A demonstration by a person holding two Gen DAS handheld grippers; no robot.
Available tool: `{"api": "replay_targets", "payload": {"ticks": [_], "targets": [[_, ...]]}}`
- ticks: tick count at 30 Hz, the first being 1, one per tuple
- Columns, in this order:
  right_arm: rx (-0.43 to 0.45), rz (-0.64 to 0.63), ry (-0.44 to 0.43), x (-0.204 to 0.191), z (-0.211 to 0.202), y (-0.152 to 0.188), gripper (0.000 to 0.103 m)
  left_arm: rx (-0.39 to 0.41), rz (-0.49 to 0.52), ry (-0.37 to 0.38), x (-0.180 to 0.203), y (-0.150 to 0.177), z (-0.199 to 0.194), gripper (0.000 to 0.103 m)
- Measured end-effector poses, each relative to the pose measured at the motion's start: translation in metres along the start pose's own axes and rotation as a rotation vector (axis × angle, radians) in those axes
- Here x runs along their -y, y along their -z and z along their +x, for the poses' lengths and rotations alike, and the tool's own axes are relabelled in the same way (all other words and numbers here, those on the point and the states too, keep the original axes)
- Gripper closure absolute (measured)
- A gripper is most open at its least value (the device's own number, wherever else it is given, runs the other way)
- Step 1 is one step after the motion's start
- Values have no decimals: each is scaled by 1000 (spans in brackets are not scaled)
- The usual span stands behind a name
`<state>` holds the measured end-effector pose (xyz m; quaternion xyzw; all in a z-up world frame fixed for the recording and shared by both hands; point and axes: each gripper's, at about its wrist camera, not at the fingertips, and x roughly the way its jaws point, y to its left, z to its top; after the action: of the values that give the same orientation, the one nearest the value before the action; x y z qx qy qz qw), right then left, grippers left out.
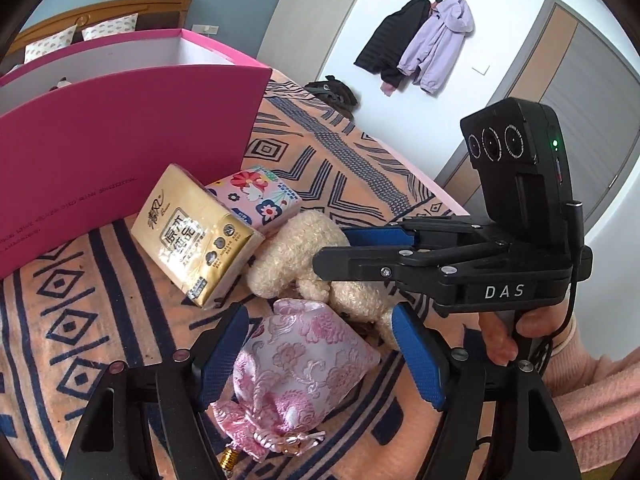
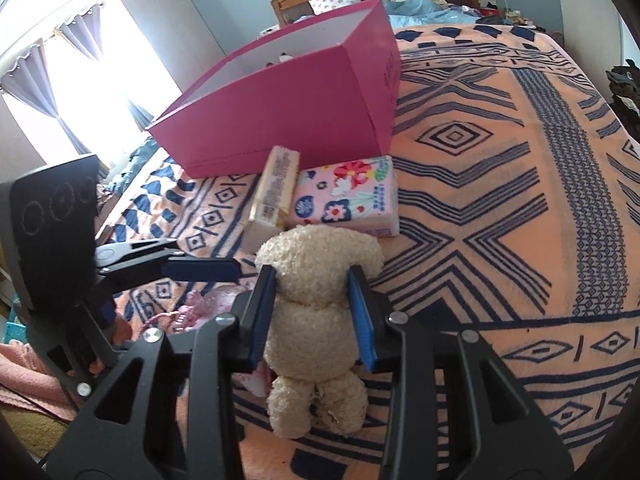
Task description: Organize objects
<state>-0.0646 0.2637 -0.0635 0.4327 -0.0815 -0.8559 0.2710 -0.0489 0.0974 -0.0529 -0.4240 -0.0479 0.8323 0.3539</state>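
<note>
On the bed's patterned blanket (image 2: pixel 500 208), the right tool (image 2: pixel 314 312) is clamped on a cream plush bear (image 2: pixel 316 320).
Its blue pads press the bear's body from both sides. The left tool (image 1: pixel 320 356) stands spread apart around a pink brocade pouch (image 1: pixel 296 364), the left pad touching or nearly so. Just beyond lie a gold tissue pack (image 1: pixel 192 232) and a floral tissue pack (image 2: pixel 348 196), beside the open pink box (image 2: pixel 296 92).
</note>
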Motion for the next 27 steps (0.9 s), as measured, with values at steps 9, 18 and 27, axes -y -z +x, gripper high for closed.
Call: {"api": "replay_targets", "payload": {"ticks": [9, 18, 27], "targets": [[-25, 12, -22, 5, 8, 2, 61, -23, 10, 17, 2, 2, 11, 28], [63, 16, -58, -1, -19, -4, 66, 17, 35, 40, 14, -6, 5, 36], [127, -42, -90, -24, -33, -22, 66, 76, 77, -10, 30, -21, -7, 48]]}}
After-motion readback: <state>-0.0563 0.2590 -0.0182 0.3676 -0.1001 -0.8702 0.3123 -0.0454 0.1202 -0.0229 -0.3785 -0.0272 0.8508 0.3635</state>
